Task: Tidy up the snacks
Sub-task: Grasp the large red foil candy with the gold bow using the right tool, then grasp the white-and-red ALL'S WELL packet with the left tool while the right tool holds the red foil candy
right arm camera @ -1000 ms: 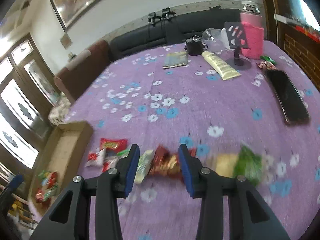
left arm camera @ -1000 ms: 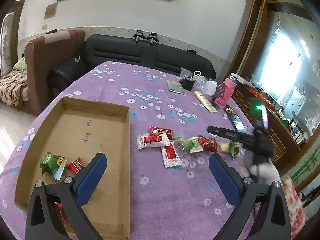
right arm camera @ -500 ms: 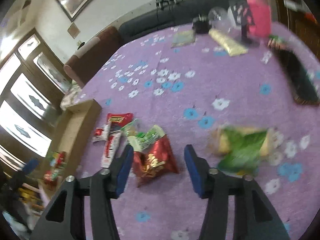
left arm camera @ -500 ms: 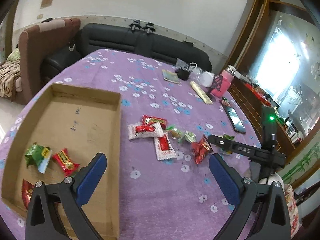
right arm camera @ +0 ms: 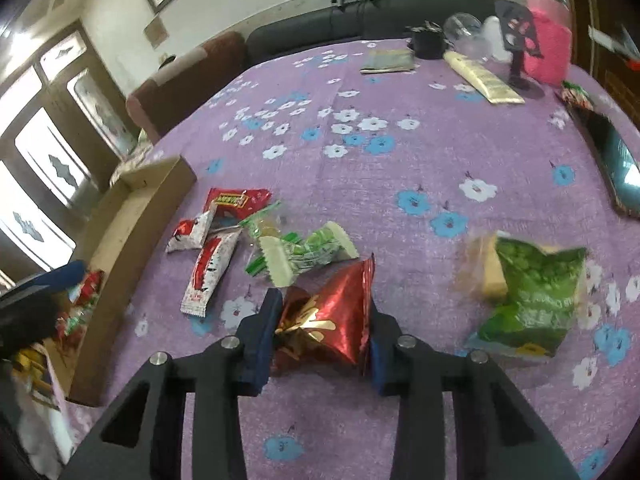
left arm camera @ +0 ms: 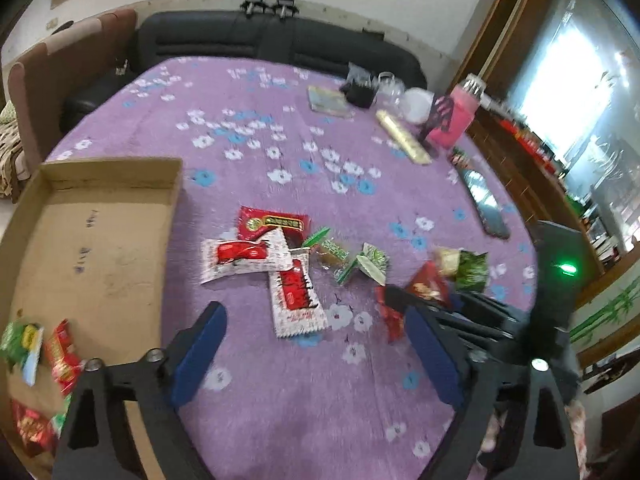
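Note:
My right gripper [right arm camera: 322,316] has its blue pads pressed against both sides of a shiny red snack packet [right arm camera: 332,316] on the purple cloth. It also shows in the left wrist view [left arm camera: 428,286]. My left gripper [left arm camera: 316,344] is open and empty above the cloth, right of the cardboard box [left arm camera: 100,240]. The box holds several red and green packets [left arm camera: 44,352]. Loose on the cloth lie red-and-white packets [left arm camera: 248,256], green-and-white packets [right arm camera: 308,252] and a green bag [right arm camera: 532,304].
At the table's far side stand a pink bottle [right arm camera: 548,48], a phone stand [right arm camera: 518,40], a yellow tube [right arm camera: 482,78], a booklet [right arm camera: 386,62] and a black cup [right arm camera: 428,44]. A phone [right arm camera: 614,156] lies at the right edge. A sofa [left arm camera: 280,48] stands behind.
My right gripper moved down onto the red packet and closed its pads around it. My left gripper moved forward and right, away from the box.

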